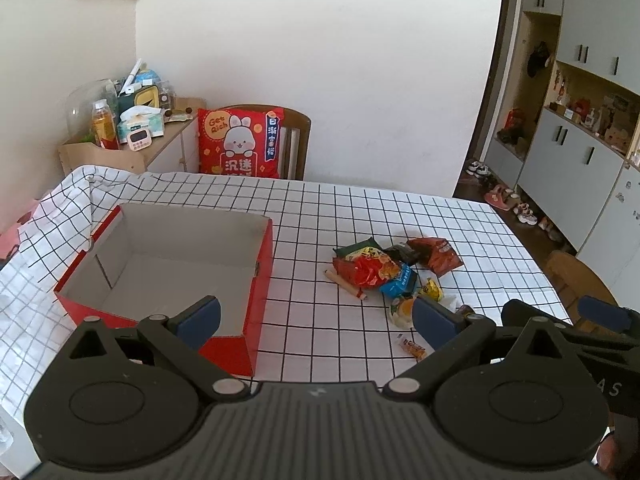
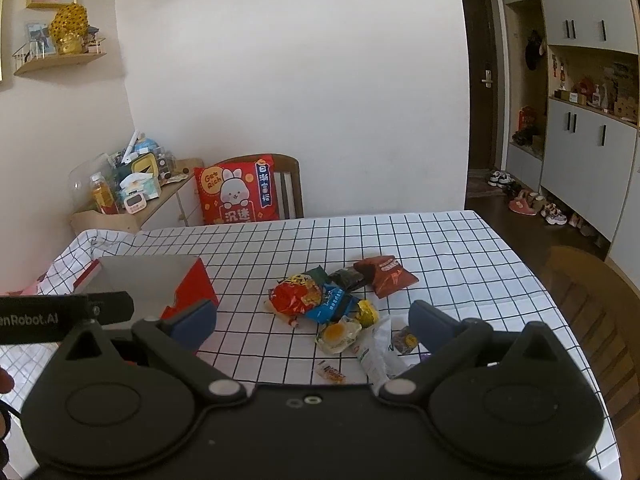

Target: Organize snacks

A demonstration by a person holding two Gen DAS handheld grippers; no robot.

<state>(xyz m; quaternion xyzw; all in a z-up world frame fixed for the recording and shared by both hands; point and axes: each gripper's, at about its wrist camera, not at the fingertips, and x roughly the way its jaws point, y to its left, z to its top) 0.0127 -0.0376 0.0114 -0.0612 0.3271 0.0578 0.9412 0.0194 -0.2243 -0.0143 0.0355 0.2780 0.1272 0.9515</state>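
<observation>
**Both grippers empty, nothing boxed yet: first pick still to come**

Left wrist view: left gripper (image 1: 316,322) has its jaws spread wide with nothing between them, hovering above the checked tablecloth (image 1: 360,208). The red box (image 1: 262,280) sits at about 10 o'clock from the gripper, open top, bare cardboard inside as far as I can see. The snack pile (image 1: 394,270) is at roughly 1 o'clock, well apart from the box. A sausage stick (image 1: 345,284) lies along the pile's left edge, and a small orange sachet (image 1: 413,347) lies loose just ahead of the right-hand finger. The right gripper's body pokes in at 3 o'clock.

Right wrist view: right gripper (image 2: 312,324) is likewise fully open and holds nothing. The pile is dead ahead at 12 o'clock: red chip bag (image 2: 294,296) on top, blue packet (image 2: 330,306) overlapping it, dark red bag (image 2: 386,276) at the back. An egg-print pack (image 2: 338,334) and a white wrapper (image 2: 376,354) lie nearest the fingers. The box corner shows at 10 o'clock.

How I'd run it:
- Take outliers first, meaning the sachet, egg-print pack and dark red bag. Leave the overlapped middle until later.
- Come down from above and pinch a crimped edge, not the puffed belly; film bags will likely slip or crush.
- Carry clear over the box wall and release low inside.
- Right takes the pile, left stays by the box. They're close enough to clash.
</observation>
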